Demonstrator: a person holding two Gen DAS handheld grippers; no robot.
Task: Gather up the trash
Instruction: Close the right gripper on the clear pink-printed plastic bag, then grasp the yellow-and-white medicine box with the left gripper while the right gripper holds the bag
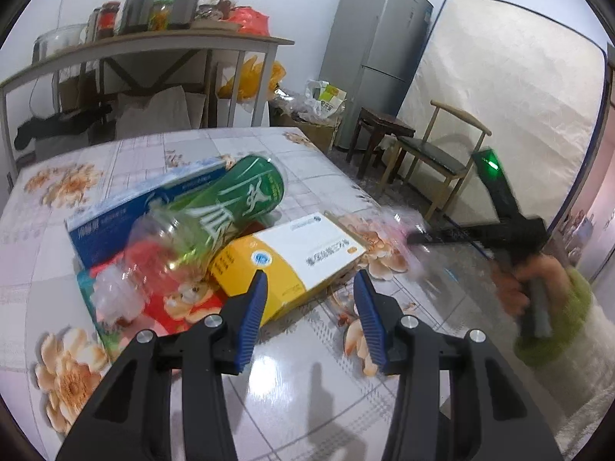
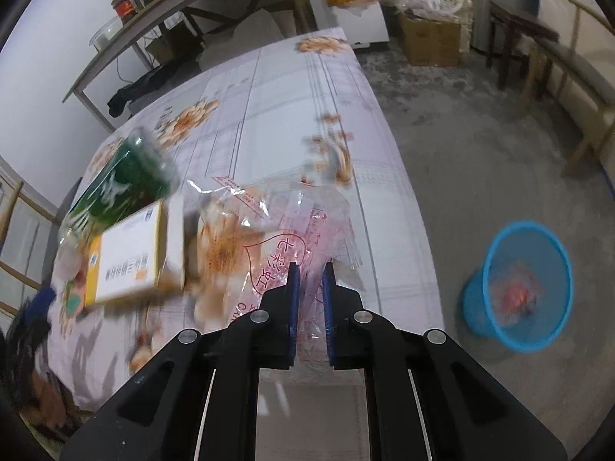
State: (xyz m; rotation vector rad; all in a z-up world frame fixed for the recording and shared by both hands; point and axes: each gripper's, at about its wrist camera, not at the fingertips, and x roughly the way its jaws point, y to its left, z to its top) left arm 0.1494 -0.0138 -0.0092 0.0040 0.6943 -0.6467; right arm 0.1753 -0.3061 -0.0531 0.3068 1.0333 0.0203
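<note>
On the flowered table [image 1: 300, 380] lies a pile of trash: a green-labelled clear bottle [image 1: 215, 215], a yellow-and-white box [image 1: 292, 257], a blue box [image 1: 127, 207] and a red-green packet [image 1: 153, 307]. My left gripper [image 1: 311, 296] is open and empty, just in front of the yellow box. My right gripper [image 2: 309, 280] is shut on a clear plastic bag with red print [image 2: 284, 230] lifted over the table's right side; the bag shows blurred in the left wrist view [image 1: 403, 230]. The bottle [image 2: 119, 184] and yellow box [image 2: 130, 253] lie left of it.
A blue mesh bin [image 2: 522, 288] with something red inside stands on the floor right of the table. A chair [image 1: 434, 153], stool [image 1: 380, 123], fridge [image 1: 380, 50] and mattress [image 1: 499, 115] stand behind. A cluttered shelf table [image 1: 153, 46] is at the back.
</note>
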